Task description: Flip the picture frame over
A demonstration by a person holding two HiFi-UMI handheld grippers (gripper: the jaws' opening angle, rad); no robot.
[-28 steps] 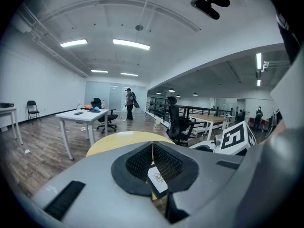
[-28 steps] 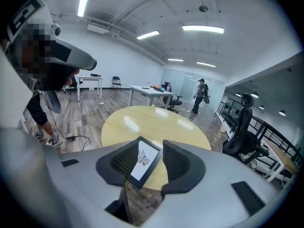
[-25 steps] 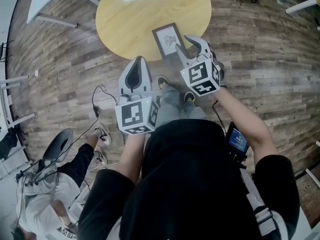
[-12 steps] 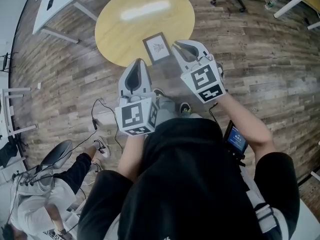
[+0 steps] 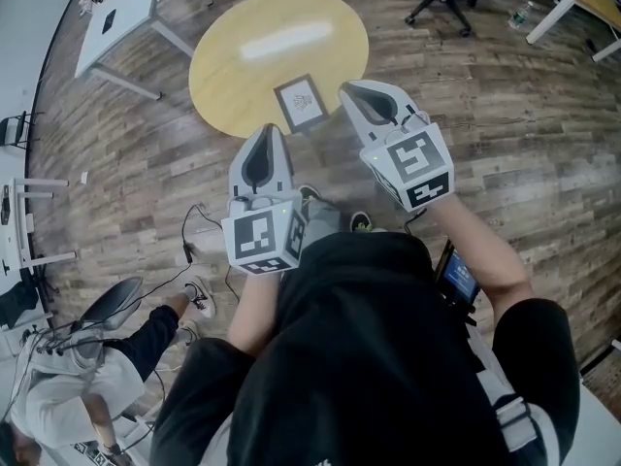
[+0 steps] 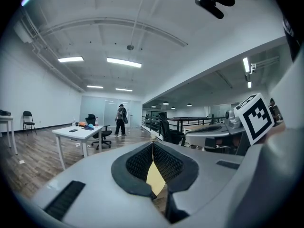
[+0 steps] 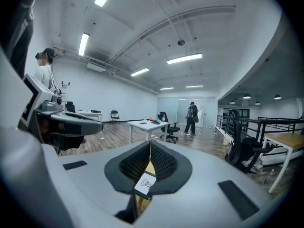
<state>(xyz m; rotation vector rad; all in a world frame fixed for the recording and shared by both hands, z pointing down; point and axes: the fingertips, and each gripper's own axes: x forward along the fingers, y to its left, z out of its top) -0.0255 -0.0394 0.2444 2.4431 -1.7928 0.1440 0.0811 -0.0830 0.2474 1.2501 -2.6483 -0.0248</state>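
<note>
The picture frame (image 5: 300, 102) lies at the counter's (image 5: 247, 61) near edge, nearest your right gripper (image 5: 351, 91), just closed on nothing; your left gripper (image 5: 269, 129) is closed too.

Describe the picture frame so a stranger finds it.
Find the round yellow table on the wood-plank floor. The picture frame lies flat near its closest edge, the only thing on it: a dark-rimmed rectangle with a white face and small drawing.

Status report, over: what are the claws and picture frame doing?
Left gripper shut, empty. Right gripper just closed, empty. Picture frame face up on table, untouched. Path clear.
</note>
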